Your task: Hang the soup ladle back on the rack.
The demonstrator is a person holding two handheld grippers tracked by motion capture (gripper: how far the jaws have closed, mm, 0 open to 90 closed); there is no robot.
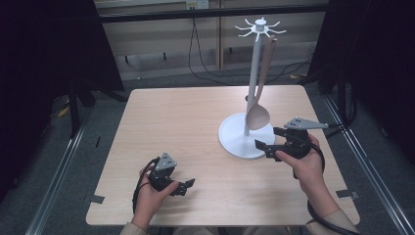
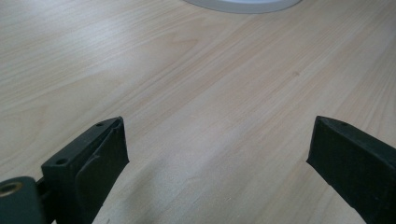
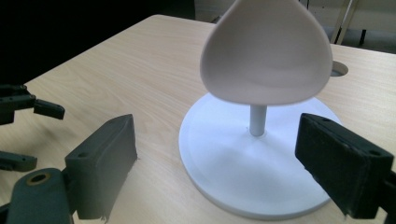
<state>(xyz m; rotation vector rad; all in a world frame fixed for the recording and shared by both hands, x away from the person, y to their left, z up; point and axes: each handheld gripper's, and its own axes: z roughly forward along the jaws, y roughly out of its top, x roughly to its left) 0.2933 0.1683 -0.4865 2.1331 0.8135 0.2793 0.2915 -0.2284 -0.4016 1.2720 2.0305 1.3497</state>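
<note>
High view: both hand-held grippers, left (image 1: 183,186) and right (image 1: 268,142), gape empty; right beside stand base (image 1: 235,144) edge

No readable text, label, brand, number or sign anywhere: none on the table (image 1: 195,122), utensil stand (image 1: 244,142) or spoon (image 1: 258,117).

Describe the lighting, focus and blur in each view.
High view: the table is evenly lit and sharp, while the surroundings fall into deep dark. Left gripper view: the wood grain is crisp, and the black jaws at the bottom are soft. Right gripper view: the spoon bowl looms close and slightly blurred; the white stand base looks bright.
</note>
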